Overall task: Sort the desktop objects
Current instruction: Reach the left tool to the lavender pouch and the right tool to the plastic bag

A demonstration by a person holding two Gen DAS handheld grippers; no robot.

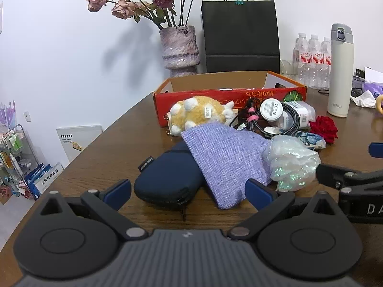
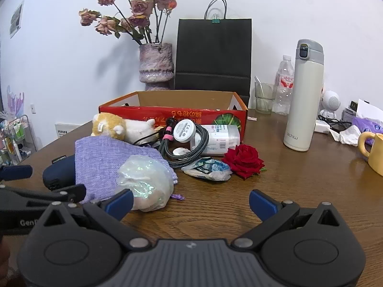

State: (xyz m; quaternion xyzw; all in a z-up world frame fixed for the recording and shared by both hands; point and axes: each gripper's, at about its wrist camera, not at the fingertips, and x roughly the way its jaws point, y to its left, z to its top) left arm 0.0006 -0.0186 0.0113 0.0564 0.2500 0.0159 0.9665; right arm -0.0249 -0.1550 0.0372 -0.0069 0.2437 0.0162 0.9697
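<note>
Both grippers sit low at the near edge of the table point(image 2: 299, 179), angled down a bit toward the pile. The left gripper point(image 1: 188, 192) has its jaws spread wide with nothing in them; the near ends of the navy zip case point(image 1: 165, 179) and the lilac woven pouch point(image 1: 225, 160) lie between the blue pads, but no pad presses on either. The right gripper point(image 2: 190, 202) is spread wide too, over bare wood, with the crinkly iridescent plastic bag point(image 2: 146, 179) just beside its left pad. My guess is they're parked like this so either one can pick a first item.

Just past that, the pouch lies draped across the case, so the case probably can't come out cleanly until the pouch goes. The plastic bag rests on the pouch's right corner, which would drag it along too.

Further in, toward the middle of the table, there's a blue snack wrapper point(image 2: 208, 168) and a red rose point(image 2: 244, 160) beside it. Behind those, a braided cable point(image 2: 186, 148) is coiled round a white bottle point(image 2: 215, 138), looks like a tangle risk. The plush toy point(image 1: 198, 114) leans against the front wall of the red cardboard box point(image 2: 172, 114).

The box is open-topped, and I can't see anything inside from here, so I'm reading it as the sorting bin, nothing dropped in yet.

Back edge: 1 white thermos point(image 2: 302, 95), a vase of dried roses point(image 2: 155, 64) and a black paper bag point(image 2: 213, 52) against the wall, probably not part of the sort.
</note>
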